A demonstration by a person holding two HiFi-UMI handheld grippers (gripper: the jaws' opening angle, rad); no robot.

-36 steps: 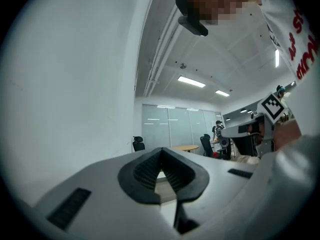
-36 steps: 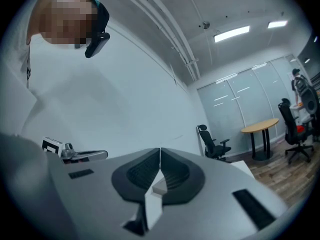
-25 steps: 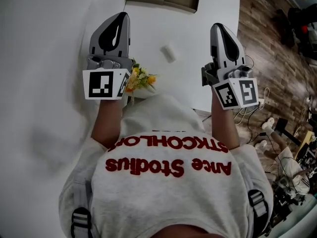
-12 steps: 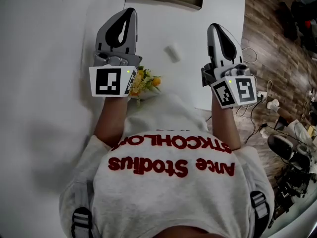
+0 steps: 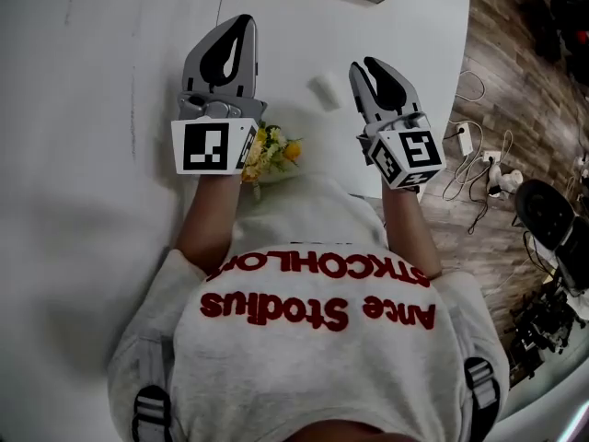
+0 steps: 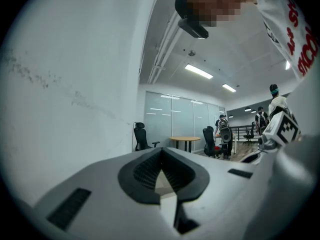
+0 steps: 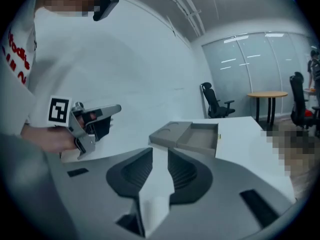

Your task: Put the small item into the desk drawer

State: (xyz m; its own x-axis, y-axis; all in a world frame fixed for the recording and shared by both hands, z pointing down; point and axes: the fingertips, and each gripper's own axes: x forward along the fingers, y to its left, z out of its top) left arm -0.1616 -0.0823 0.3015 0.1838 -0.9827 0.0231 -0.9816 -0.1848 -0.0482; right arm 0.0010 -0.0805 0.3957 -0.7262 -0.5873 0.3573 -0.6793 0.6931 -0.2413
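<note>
White table point(image 5: 414, 26) bears a small item point(image 5: 324, 91). Near it, right gripper point(image 5: 364, 65) has just been opening, half-wide, empty; left gripper point(image 5: 241, 21) closed, empty.

Even, rather dim light is given from above; ceiling lamps point(image 6: 199, 71) are seen as bright strips. The white table point(image 5: 83, 109) is rendered grey, and a soft shadow is cast on its lower left part. Both gripper views are strongly bent at the edges and framed by black corners. The left gripper point(image 6: 161, 150) and right gripper point(image 7: 160, 152) are shown slightly soft up close.
</note>
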